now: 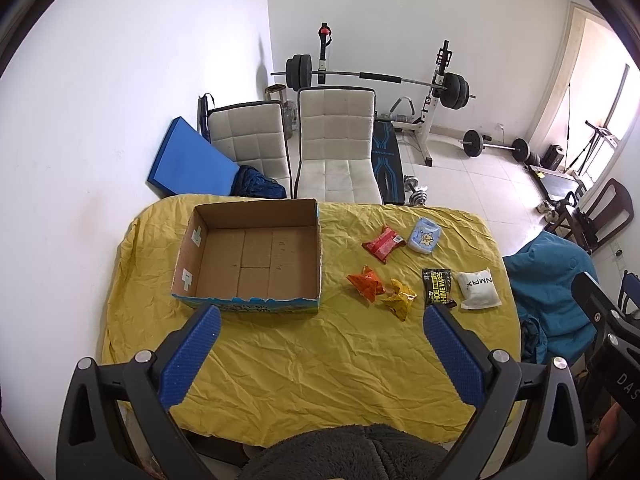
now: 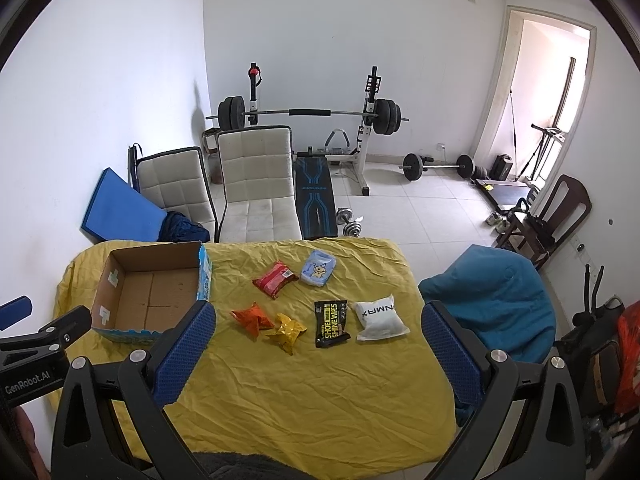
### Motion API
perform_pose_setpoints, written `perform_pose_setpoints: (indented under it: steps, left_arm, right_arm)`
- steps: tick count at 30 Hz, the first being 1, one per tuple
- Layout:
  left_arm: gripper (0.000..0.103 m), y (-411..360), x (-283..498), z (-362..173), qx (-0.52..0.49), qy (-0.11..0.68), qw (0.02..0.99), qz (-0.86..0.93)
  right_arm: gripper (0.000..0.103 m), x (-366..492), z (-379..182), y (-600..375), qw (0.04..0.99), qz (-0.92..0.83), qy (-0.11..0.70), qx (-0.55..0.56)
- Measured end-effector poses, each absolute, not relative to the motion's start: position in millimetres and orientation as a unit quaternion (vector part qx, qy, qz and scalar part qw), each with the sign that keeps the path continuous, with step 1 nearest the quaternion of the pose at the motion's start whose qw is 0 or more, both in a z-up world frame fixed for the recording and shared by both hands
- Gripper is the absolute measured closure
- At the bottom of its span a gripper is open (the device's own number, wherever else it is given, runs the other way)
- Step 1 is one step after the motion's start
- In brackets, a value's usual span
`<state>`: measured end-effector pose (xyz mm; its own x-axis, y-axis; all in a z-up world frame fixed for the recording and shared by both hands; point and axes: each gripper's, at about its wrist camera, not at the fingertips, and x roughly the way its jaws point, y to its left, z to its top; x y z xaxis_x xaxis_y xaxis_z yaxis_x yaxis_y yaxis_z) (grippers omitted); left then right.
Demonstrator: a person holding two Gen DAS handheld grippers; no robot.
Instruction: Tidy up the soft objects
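While both grippers hang back over the near edge of the table, neither has hold of anything: the right gripper (image 2: 318, 344) has its blue pads spread wide, and the left gripper (image 1: 322, 346) is spread just as wide and equally empty. Ahead of the right gripper, between its pads in its own view, lie six soft packs in two loose rows. Near row: orange pack (image 2: 251, 318), yellow pack (image 2: 287, 330), black wipes pack (image 2: 331, 322) with long axis running away from the gripper, white pouch (image 2: 380, 316). Far row: red pack (image 2: 276, 279), pale blue pack (image 2: 318, 269). The box (image 2: 116, 280), open-topped and with nothing in it, sits to the left of the packs, well apart from them, directly ahead of the left gripper. Judgement: the right hand is nearer the packs and the left nearer the box, so a pick goes forward, then carries leftward. Surface is a wrinkled yellow cloth (image 2: 304, 400) covering the table. Beyond: two white chairs, a weight bench with barbell, tiled floor, doorway at right.
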<state>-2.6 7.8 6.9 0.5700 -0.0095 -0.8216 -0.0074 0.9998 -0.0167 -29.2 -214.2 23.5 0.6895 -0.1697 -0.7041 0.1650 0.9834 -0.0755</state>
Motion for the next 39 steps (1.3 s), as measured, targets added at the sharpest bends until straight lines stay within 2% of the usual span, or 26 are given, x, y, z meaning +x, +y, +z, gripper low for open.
perform_pose_setpoints:
  steps: [31, 39]
  left_arm:
    - [0.000, 13, -8, 10, -0.010, 0.464, 0.886, 0.000]
    - [0.000, -2, 40, -15, -0.018, 0.481, 0.877, -0.004]
  right_arm:
    - [0.000, -31, 24, -208, 0.919, -0.080, 0.386, 0.004]
    - [0.000, 14, -22, -258, 0.889, -0.111, 0.443, 0.033]
